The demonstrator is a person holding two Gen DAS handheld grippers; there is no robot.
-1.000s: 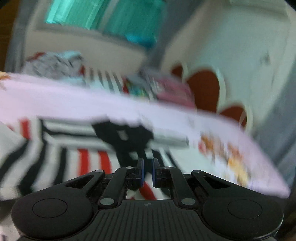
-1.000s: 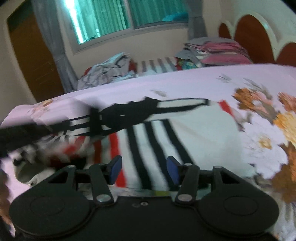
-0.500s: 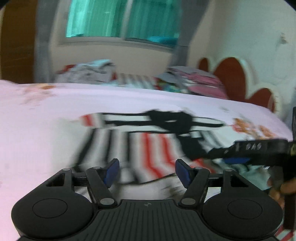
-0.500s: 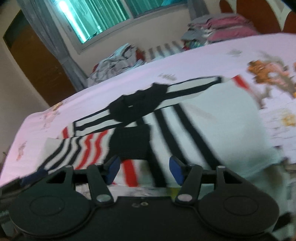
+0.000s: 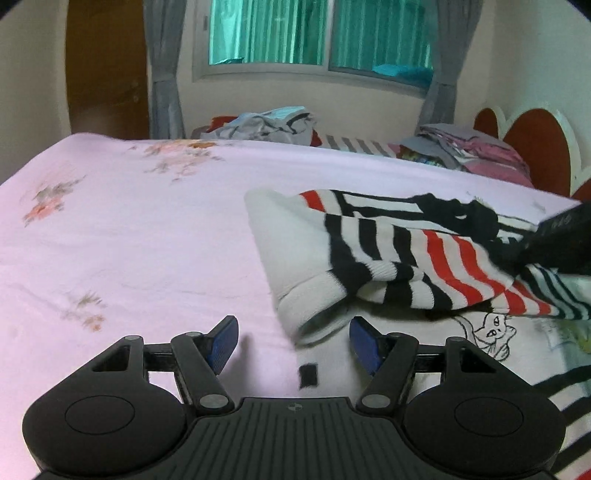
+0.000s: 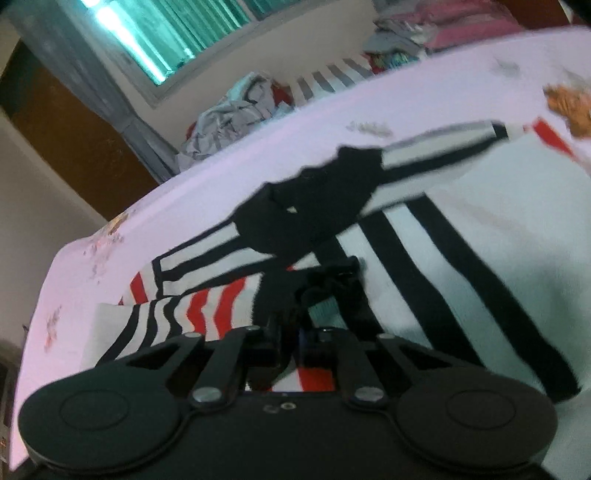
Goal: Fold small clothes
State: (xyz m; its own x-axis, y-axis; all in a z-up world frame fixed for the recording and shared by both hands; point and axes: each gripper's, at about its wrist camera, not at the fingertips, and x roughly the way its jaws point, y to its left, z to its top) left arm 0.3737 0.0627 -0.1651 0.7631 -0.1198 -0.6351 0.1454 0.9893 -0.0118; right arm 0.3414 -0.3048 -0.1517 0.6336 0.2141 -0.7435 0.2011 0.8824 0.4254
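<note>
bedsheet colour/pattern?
Pale pink cotton bedsheet with faded orange floral prints; clearest in the left wrist view.

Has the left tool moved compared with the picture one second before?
Yes. The left tool has swung left: the striped shirt, earlier straight ahead, is now at right, and the window sits centred.

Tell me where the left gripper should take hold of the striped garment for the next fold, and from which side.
Probably the thick white hem corner of the striped garment. It bulges up off the pink sheet just ahead of the open left gripper, so come straight forward and low, one finger under the roll, one over. The right gripper is shut on the shirt's middle.
</note>
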